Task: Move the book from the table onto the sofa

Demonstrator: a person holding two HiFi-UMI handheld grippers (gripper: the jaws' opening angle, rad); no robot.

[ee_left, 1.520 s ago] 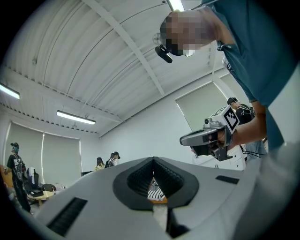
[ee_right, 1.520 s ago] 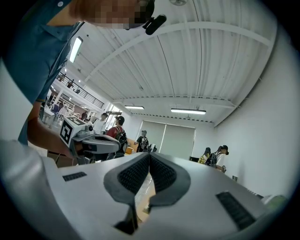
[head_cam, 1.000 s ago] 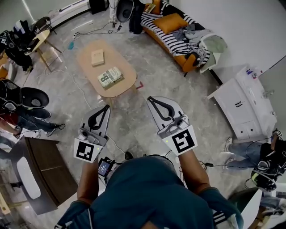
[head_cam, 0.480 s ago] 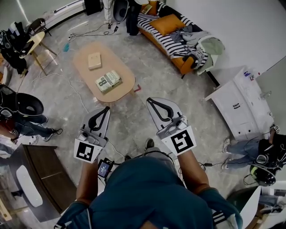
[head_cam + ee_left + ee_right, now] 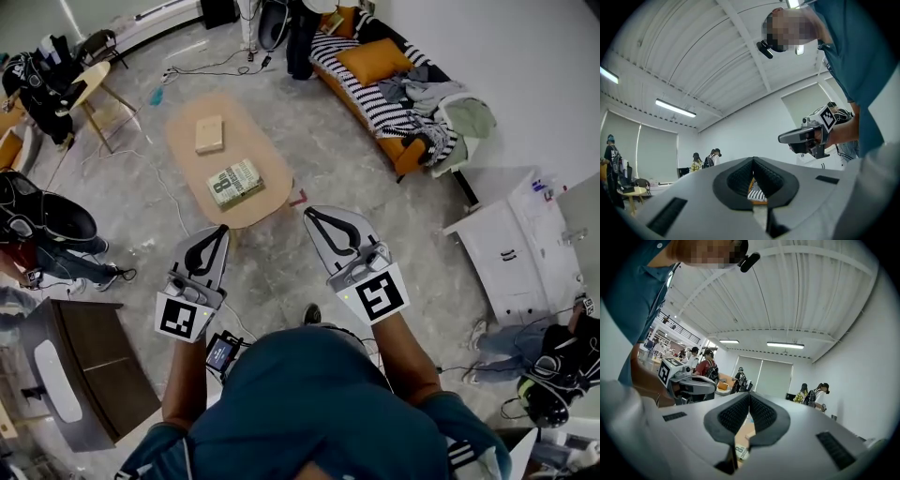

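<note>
My grey left gripper (image 5: 221, 229) and right gripper (image 5: 309, 213) are pressed together, empty. The green-and-white book (image 5: 234, 182) lies on the oval wooden table (image 5: 187, 131) ahead.

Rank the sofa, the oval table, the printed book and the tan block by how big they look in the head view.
1. Sofa and oval table: these look much alike, and the sofa is farther off, so I won't rank them.
2. Printed book.
3. Tan block, somewhat smaller.

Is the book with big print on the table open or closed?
Closed: the book lies flat on the oval table, cover facing up, no pages spread.
</note>
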